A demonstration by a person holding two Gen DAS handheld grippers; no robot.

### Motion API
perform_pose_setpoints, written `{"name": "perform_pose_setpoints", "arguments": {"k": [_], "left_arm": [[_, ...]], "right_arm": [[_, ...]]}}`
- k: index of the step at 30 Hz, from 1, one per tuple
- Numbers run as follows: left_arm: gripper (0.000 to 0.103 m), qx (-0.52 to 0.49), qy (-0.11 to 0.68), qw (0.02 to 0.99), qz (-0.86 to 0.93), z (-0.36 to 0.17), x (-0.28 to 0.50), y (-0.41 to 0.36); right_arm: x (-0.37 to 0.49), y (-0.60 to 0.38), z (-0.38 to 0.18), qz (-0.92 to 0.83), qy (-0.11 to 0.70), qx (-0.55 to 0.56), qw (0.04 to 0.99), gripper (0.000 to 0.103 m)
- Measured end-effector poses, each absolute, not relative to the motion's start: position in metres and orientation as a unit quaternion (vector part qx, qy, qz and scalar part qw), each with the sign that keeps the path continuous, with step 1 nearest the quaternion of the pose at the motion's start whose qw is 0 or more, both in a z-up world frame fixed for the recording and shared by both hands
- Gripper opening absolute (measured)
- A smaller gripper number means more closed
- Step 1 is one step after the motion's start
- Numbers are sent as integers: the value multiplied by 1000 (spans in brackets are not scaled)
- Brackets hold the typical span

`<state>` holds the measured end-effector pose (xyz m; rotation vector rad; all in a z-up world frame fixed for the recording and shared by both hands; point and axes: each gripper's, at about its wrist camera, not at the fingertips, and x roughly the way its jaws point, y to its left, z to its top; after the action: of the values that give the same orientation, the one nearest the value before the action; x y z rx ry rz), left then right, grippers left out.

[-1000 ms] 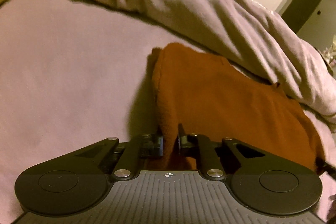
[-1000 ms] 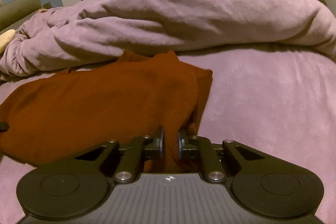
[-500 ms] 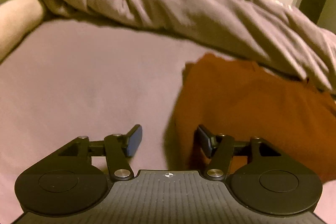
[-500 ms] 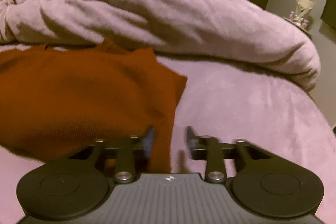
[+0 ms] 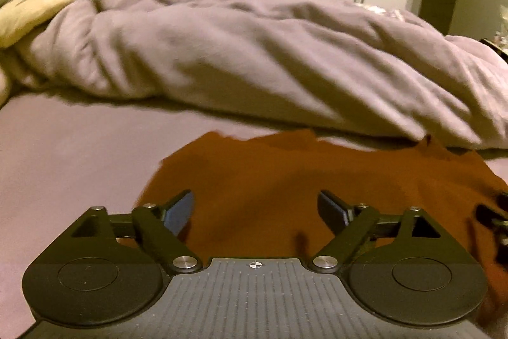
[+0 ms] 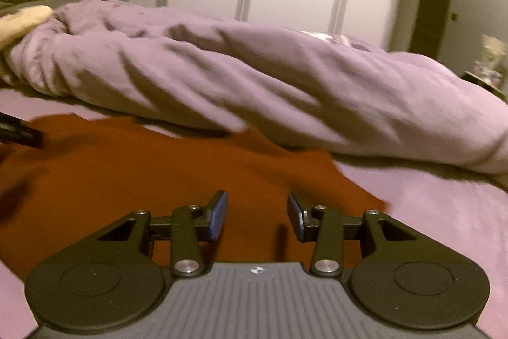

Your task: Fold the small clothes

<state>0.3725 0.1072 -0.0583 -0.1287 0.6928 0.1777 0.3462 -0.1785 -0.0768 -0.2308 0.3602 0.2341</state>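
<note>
Left hand-held gripper (image 5: 255, 208) opening (nothing gripped).

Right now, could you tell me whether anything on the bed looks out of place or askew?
The orange garment lies flat but its far edge is ragged, tucked against the bunched-up purple duvet.

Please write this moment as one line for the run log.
left gripper: opening, holds nothing | right gripper: open, holds nothing | brown garment: flat on bed
</note>
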Motion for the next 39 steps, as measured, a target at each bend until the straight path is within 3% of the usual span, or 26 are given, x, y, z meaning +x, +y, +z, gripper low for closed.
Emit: {"name": "perform_pose_setpoints", "arguments": {"k": [5,8,12,21,25,32,39], "left_arm": [[97,-35,350,932,92,-95,402,95],[103,16,324,941,102,-117,405,91],[103,-7,325,941,97,-118,410,99],[103,1,337,938,80,-107,400,111],[103,-3,361,926,111,-94,378,122],[103,-5,381,918,115,-89,338,129],[103,-30,392,910,131,-89,336,144]], "right_arm": [[382,-146,-95,145,174,-151,962,42],[400,-145,-115,116,177,-167,963,63],[420,-165,-112,119,198,-104,967,77],[431,-246,-103,60,211,-51,974,80],[419,-244,-93,1,211,-114,971,79],[337,-244,-93,54,187,-83,977,79],[333,-264,-107,-16,213,-127,969,79]]}}
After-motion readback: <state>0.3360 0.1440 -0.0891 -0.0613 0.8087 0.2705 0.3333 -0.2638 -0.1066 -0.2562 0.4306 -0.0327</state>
